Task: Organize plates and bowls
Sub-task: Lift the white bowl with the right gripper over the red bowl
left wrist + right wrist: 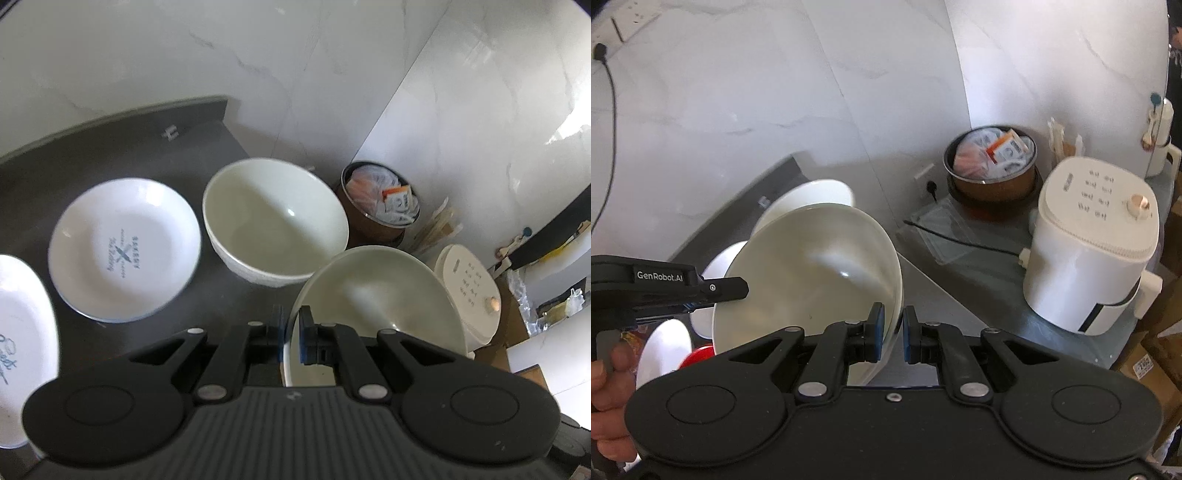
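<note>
A pale cream bowl [376, 306] hangs tilted above the dark counter [207, 147], with my left gripper [292, 339] shut on its near rim. In the right wrist view the same bowl [812, 280] faces me, the left gripper [714, 297] pinching its left rim. My right gripper [894, 332] straddles the lower right rim; its left pad touches the inside and a thin gap shows at the right pad. A larger white bowl [275, 225] stands on the counter. Left of it lie a blue-printed white plate [125, 247] and another plate [18, 332].
Beyond the counter's end, lower down, stand a brown pot of packets [991, 162] and a white appliance [1089, 258] with a black cable [960, 240]. Marble wall rises behind. A hand [605, 387] holds the left gripper. A red object [698, 354] shows under the bowl.
</note>
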Demonstrator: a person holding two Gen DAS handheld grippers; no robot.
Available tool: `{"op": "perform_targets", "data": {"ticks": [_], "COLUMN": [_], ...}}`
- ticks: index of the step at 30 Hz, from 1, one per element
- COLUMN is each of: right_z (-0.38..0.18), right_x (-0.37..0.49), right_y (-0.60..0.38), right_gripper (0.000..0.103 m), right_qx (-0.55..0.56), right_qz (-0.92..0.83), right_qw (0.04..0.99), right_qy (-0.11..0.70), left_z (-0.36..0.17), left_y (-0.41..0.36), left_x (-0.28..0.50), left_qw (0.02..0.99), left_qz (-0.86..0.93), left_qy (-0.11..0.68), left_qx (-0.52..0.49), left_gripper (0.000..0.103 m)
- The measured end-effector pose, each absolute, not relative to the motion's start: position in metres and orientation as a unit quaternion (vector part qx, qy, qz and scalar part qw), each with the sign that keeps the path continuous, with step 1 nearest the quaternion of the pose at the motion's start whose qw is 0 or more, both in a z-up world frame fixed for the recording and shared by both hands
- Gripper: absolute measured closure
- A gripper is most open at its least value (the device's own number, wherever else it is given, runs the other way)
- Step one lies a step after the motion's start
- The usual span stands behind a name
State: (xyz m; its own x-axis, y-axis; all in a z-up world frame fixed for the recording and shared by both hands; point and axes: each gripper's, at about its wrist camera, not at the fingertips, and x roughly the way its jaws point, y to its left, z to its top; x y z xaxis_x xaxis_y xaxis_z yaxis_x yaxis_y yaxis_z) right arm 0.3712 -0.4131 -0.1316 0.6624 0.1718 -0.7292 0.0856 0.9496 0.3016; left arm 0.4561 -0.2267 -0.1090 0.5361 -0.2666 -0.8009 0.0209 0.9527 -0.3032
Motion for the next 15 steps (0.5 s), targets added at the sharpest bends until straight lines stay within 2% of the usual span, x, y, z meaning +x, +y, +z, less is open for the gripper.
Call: {"op": "perform_targets", "data": {"ticks": [15], "right_z": [-0.095], "right_x": [0.352], "right_y": [-0.365], "right_gripper": [0.092], "right_qx": [0.132], "right_qz": [0.048], "right_qw": [0.91], "right_qy": [0.389], "left_z": [-0.08], "left_y": [-0.173], "left_x": [0.424], "left_qw": [0.874], "left_qz": [-0.071], "left_qy": [0.458], "left_qx": [-0.145], "left_gripper": [0.097]}}
